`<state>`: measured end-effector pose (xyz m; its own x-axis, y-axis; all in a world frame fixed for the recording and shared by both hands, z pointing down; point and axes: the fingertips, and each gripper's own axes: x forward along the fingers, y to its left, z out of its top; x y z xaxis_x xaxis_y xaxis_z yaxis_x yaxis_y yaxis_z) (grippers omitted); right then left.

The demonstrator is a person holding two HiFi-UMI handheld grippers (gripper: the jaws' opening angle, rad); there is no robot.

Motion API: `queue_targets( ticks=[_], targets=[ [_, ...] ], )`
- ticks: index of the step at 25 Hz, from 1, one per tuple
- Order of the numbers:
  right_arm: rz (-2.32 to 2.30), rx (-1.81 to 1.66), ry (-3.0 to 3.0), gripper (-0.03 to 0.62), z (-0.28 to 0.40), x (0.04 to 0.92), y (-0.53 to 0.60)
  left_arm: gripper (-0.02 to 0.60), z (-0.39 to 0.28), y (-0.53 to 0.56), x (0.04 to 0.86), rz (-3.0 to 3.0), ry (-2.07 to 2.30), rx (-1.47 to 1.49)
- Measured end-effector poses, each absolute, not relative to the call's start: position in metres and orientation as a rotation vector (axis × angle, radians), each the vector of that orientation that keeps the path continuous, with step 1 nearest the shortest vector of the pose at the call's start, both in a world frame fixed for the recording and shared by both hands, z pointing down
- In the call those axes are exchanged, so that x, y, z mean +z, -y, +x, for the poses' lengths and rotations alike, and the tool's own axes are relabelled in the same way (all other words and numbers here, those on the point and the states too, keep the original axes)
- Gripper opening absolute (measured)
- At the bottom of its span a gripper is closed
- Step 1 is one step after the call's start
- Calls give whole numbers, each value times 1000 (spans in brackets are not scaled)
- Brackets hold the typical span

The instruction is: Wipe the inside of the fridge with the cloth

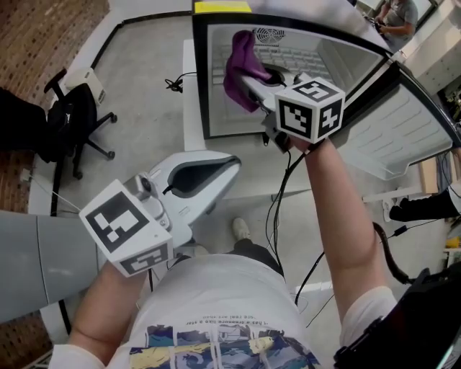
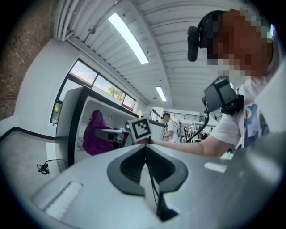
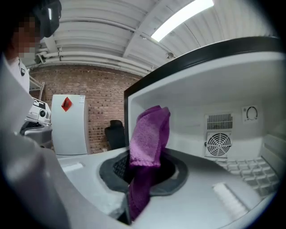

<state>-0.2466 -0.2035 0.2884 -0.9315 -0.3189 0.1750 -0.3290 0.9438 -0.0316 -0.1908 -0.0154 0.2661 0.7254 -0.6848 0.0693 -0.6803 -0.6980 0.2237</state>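
A white fridge (image 1: 202, 86) with a black-framed opening lies in front of me, its door (image 1: 403, 130) swung open to the right. My right gripper (image 1: 252, 81) reaches into the opening, shut on a purple cloth (image 1: 241, 66) that sticks out past the jaws. In the right gripper view the cloth (image 3: 147, 147) hangs folded from the jaws before the fridge's white back wall and round fan grille (image 3: 218, 144). My left gripper (image 1: 227, 169) hangs low outside the fridge, its jaws shut and empty. The left gripper view shows the cloth (image 2: 94, 134) inside the fridge (image 2: 71, 116).
A black office chair (image 1: 68, 119) stands at the left on the grey floor. A cable (image 1: 173, 85) lies on the floor beside the fridge. Black cables (image 1: 277, 209) trail from the right gripper past my feet. Another person (image 1: 396, 18) stands behind the fridge door.
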Motion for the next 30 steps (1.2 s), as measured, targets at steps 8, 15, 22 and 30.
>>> queue_targets(
  ticks=[8,15,22,30],
  targets=[
    [772,61,2886,54,-179,269,259,6,-174,28,264,2739,1011,-26],
    [1051,-16,2750,54,-123,268,324,6,-163,49,261,2757,1009,-18],
    [1230,-91,2602,54,-96,276,384,6,-157,74,262,2747,1050,-12],
    [1281,-103,2504,54,-96,297,435,6,-150,100,267,2726,1111,-8]
  ],
)
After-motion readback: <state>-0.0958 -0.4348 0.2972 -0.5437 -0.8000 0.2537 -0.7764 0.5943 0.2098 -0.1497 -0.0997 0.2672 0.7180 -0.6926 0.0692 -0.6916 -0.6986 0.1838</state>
